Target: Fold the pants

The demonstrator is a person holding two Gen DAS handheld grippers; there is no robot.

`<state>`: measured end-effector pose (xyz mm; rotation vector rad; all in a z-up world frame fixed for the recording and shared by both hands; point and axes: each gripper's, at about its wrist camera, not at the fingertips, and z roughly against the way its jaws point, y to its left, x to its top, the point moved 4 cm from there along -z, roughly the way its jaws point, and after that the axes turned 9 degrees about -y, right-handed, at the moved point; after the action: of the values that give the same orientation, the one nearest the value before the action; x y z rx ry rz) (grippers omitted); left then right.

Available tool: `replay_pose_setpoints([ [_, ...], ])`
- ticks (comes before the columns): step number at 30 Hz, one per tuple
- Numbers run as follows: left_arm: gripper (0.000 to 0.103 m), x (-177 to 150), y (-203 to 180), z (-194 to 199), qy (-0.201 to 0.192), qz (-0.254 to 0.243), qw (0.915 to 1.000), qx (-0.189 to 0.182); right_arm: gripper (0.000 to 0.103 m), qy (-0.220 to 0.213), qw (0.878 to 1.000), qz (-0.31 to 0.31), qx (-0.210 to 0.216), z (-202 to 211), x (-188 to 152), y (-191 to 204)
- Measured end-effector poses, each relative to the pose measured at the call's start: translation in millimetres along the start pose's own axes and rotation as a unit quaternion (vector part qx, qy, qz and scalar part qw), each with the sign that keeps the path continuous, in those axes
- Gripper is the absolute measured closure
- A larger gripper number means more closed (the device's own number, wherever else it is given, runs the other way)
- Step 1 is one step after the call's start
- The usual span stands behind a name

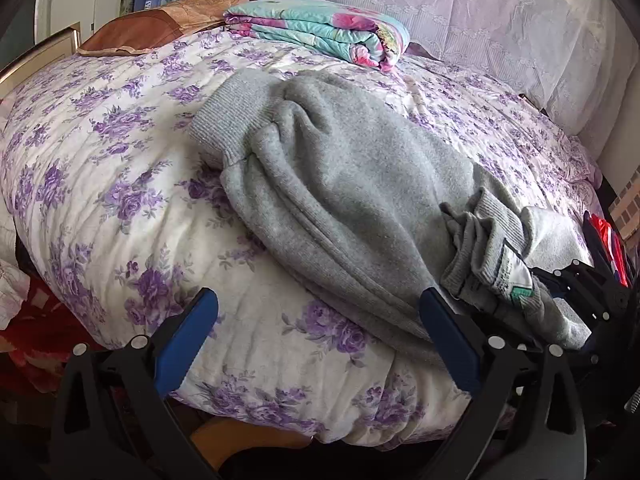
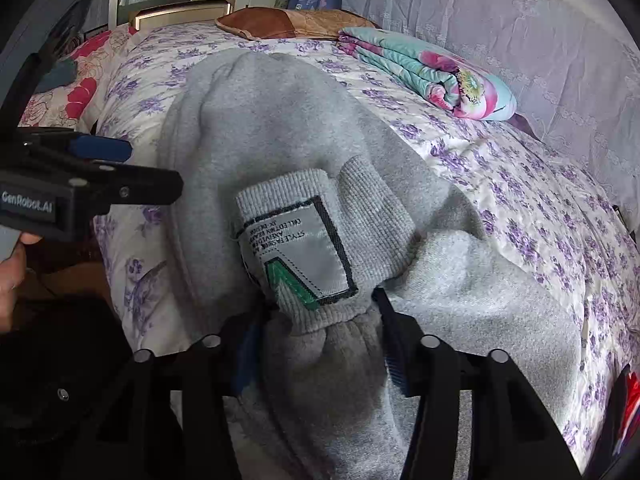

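Grey sweatpants [image 1: 352, 184] lie folded lengthwise on a purple-flowered quilt [image 1: 100, 160], the ribbed cuff at the far end. My left gripper [image 1: 318, 320] hangs open over the quilt's near edge; its right finger [image 1: 444, 336] is beside the pants' edge and nothing is gripped. In the right wrist view the same gripper [image 2: 100, 168] comes in from the left. My right gripper [image 2: 320, 332] is shut on bunched grey cloth just below a ribbed band with a sewn label [image 2: 304, 248]. That band stands up above its fingers, over the pants [image 2: 272, 120]. The label [image 1: 516, 276] also shows at the right of the left wrist view.
A folded teal and pink blanket [image 1: 324, 32] lies at the far side of the bed beside a brown pillow [image 1: 160, 24]. White lace cloth [image 1: 460, 8] backs the bed. Red fabric [image 1: 32, 328] sits low on the left. A person's hand [image 2: 12, 276] holds the left gripper.
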<state>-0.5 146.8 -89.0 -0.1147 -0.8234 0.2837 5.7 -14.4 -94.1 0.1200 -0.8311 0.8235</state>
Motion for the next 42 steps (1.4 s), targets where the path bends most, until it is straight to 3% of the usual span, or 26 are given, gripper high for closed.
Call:
replay_pose_setpoints([
  [1,0.005,0,-1,0,0.001,-0.003,1.0000,-0.001,0.072,-0.007,1.000,-0.011,-0.007,1,2,-7],
  [3,0.005,0,-2,1,-0.001,-0.004,1.0000,-0.003,0.078,-0.026,0.998,-0.059,-0.014,13,6,-29],
  [6,0.005,2,0,6,-0.010,0.000,0.9999,-0.008,0.079,-0.067,0.990,-0.095,-0.079,43,12,-70],
  [8,0.005,4,1,9,-0.015,0.000,0.9999,-0.007,0.079,-0.080,0.987,-0.103,-0.097,55,15,-84],
  [11,0.005,8,-1,9,-0.020,-0.003,0.9998,-0.005,0.078,-0.047,0.995,-0.056,-0.067,27,14,-57],
  [12,0.005,8,-2,7,-0.019,-0.004,0.9998,-0.005,0.076,-0.029,0.998,-0.039,-0.047,10,10,-40],
  [13,0.005,8,-3,6,-0.016,-0.005,0.9998,-0.005,0.067,-0.014,0.999,-0.018,-0.036,-6,4,-21],
  [14,0.005,8,-3,5,-0.015,-0.005,0.9999,-0.005,0.058,-0.014,0.998,0.013,-0.053,-16,0,-5],
  [16,0.005,7,-2,6,-0.014,-0.006,0.9999,-0.003,0.054,-0.036,0.992,0.063,-0.106,-16,-2,15],
  [21,0.005,10,0,7,-0.015,0.003,0.9999,-0.005,0.041,-0.046,0.998,-0.004,-0.037,4,8,-3],
  [24,0.005,19,-11,10,-0.027,-0.009,0.9996,-0.010,0.024,-0.081,0.996,0.003,-0.035,34,13,-1],
  [26,0.005,26,-24,14,-0.036,-0.023,0.9989,-0.016,0.024,-0.095,0.995,0.004,-0.032,57,14,-2],
  [29,0.005,36,-47,18,-0.047,-0.048,0.9973,-0.031,0.026,-0.110,0.992,-0.043,-0.042,92,8,-32],
  [32,0.005,40,-79,13,-0.047,-0.081,0.9942,-0.052,0.040,-0.104,0.982,-0.135,-0.082,104,-8,-94],
  [34,0.005,41,-98,-1,-0.045,-0.099,0.9927,-0.052,0.066,-0.082,0.972,-0.213,-0.061,91,-24,-135],
  [35,0.005,39,-104,-11,-0.036,-0.098,0.9931,-0.052,0.068,-0.058,0.967,-0.244,-0.042,77,-34,-147],
  [38,0.004,29,-113,-58,0.021,-0.089,0.9944,-0.052,0.069,0.042,0.962,-0.268,-0.029,15,-76,-152],
  [40,0.004,24,-111,-75,0.021,-0.086,0.9950,-0.045,0.068,0.013,0.968,-0.246,-0.044,12,-77,-145],
  [42,0.004,25,-110,-71,0.020,-0.083,0.9954,-0.044,0.064,-0.003,0.965,-0.260,-0.042,20,-72,-146],
])
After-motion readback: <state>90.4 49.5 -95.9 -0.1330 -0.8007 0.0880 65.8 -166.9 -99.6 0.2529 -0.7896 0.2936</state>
